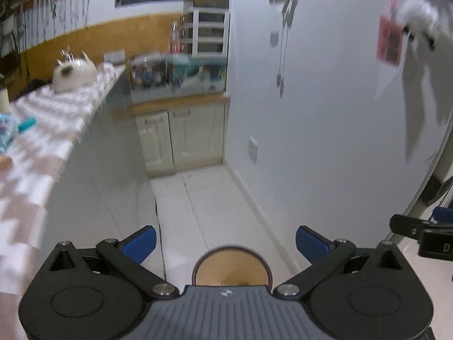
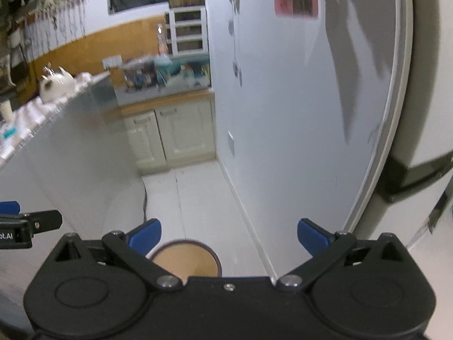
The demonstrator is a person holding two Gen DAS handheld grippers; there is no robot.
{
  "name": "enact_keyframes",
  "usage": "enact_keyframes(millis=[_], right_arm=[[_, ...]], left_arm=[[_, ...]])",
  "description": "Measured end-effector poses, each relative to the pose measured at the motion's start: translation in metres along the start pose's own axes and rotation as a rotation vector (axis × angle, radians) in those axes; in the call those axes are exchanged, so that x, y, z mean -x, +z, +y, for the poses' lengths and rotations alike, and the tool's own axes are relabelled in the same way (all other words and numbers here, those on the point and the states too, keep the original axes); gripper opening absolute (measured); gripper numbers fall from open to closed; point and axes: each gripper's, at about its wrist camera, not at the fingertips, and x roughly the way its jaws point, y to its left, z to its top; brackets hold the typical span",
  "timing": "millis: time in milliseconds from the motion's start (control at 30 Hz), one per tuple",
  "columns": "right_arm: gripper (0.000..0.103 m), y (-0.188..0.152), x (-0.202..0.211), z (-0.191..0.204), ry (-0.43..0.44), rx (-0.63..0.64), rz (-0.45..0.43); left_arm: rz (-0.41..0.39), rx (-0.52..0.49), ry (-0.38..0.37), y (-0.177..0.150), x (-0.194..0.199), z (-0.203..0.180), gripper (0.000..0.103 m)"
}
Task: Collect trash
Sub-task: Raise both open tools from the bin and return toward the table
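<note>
A round bin (image 1: 230,266) with a tan inside and a dark rim stands on the white floor, straight below my left gripper (image 1: 226,242). That gripper is open with nothing between its blue pads. In the right wrist view the same bin (image 2: 185,260) sits below and to the left of my right gripper (image 2: 229,236), which is also open and holds nothing. Each gripper shows at the edge of the other's view: the right gripper (image 1: 424,235) and the left gripper (image 2: 17,226). On the table lie a teal item (image 1: 27,124) and a clear blue wrapper (image 1: 5,133).
A long table with a checked cloth (image 1: 53,130) runs along the left, with a white teapot (image 1: 75,75) on it. A pale wall (image 1: 325,99) closes the right side. Cream cabinets (image 1: 181,138) with a cluttered counter stand at the far end. A white fridge edge (image 2: 424,113) is at the right.
</note>
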Motion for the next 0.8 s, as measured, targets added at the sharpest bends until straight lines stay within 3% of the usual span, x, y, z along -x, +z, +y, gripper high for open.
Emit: enact_keyframes(millis=[400, 800], right_arm=[[0.103, 0.037, 0.07, 0.044, 0.096, 0.05, -0.168], [0.103, 0.062, 0.084, 0.132, 0.263, 0.125, -0.206]], left_arm=[[-0.171, -0.008, 0.043, 0.027, 0.098, 0.032, 0.103], [-0.254, 0.028, 0.187, 0.046, 0.149, 0.126, 0.103]])
